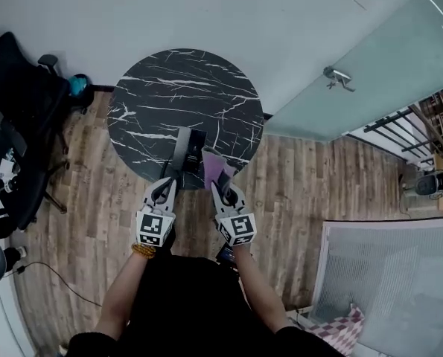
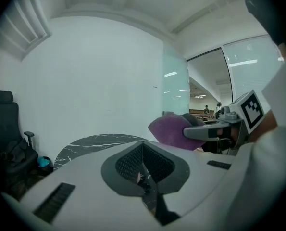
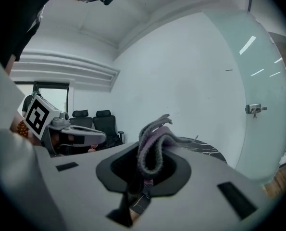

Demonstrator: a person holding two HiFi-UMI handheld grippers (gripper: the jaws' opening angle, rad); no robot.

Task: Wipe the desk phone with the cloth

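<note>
Gripping the purple cloth in the clenched right claw, just beside the desk phone at the near rim of the tabletop, with the left claw closed on nothing. Risks shoving the unbraced phone off that rim when wiping.

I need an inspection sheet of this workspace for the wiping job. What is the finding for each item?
Surface: round black marble table.
Job's things: dark desk phone at the table's near edge; purple cloth held above it.
Clutter: nothing seen on the table.
Grippers: left tool shut, nothing between its jaws; right tool shut on the cloth.
Cables: thin cable on the floor at the left.
Surroundings: office chair at the left, glass door at the right, wooden floor.
</note>
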